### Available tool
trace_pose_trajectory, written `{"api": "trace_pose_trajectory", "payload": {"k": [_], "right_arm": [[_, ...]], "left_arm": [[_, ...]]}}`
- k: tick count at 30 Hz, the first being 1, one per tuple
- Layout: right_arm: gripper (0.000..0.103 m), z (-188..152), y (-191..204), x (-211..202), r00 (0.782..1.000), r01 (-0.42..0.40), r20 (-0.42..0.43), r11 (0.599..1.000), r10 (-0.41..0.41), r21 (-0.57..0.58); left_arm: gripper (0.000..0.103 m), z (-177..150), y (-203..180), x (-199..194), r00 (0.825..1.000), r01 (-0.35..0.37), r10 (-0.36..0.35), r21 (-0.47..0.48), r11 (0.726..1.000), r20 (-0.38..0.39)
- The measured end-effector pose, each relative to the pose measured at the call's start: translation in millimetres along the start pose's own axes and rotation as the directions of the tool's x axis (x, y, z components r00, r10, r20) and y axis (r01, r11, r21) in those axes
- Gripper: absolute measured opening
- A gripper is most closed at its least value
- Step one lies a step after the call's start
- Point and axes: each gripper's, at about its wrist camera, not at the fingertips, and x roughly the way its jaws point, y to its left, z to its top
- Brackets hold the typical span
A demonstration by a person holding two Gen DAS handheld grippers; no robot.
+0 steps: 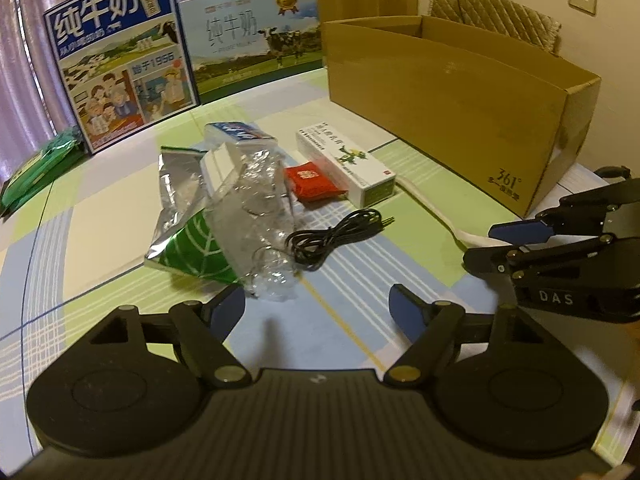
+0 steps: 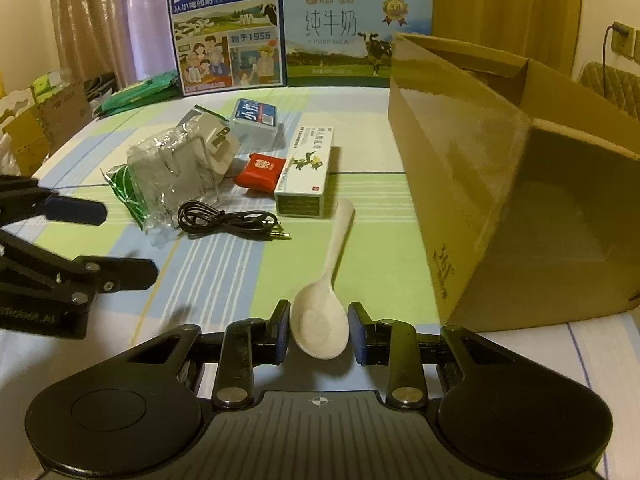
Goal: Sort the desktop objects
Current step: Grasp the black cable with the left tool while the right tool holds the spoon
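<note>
The cardboard box [image 1: 460,108] reads "361°", the pale milk carton [image 2: 352,36] "PURE MILK", the blue one [image 2: 228,28] "1956"

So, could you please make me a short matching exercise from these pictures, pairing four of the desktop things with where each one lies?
Things:
1. spoon
2. black cable
3. red packet
4. cardboard box

Places:
A. just left of the green-and-white carton
B. coiled in front of the clear plastic wrapper
C. bowl between the jaws of the right gripper
D. open-topped, at the right side of the table

Pairs: 1-C, 2-B, 3-A, 4-D
</note>
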Motion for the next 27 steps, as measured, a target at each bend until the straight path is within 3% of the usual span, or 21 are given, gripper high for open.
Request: {"api": "trace_pose_trajectory", "payload": {"k": [4,7,14,23,27], "right_arm": [[0.028,-6,0,-9,1.000,0.006,0.011,0.999,-0.006,-0.043],[0.028,-11,-2,-13,1.000,0.013,0.010,0.998,-0.012,-0.057],[0.028,-17,-12,-14,1.000,0.014,0.006,0.998,-0.014,-0.062],[0.027,-18,-18,-14,1.000,0.000,0.003,0.999,0.001,-0.052],[0.027,-18,-18,-14,1.000,-0.002,0.005,0.999,0.002,-0.046]], "left_arm": [[0.075,6,-8,4,1.000,0.031,-0.031,0.050,0.998,0.005],[0.069,11,-16,12,0.998,0.064,-0.064,0.106,0.992,0.002],[0.064,26,-25,43,0.994,0.107,-0.112,0.268,0.957,0.004],[0.063,43,-10,80,0.981,0.183,-0.162,0.226,0.957,-0.108],[0.036,37,-10,67,0.972,0.202,-0.177,0.165,0.965,-0.152]]}}
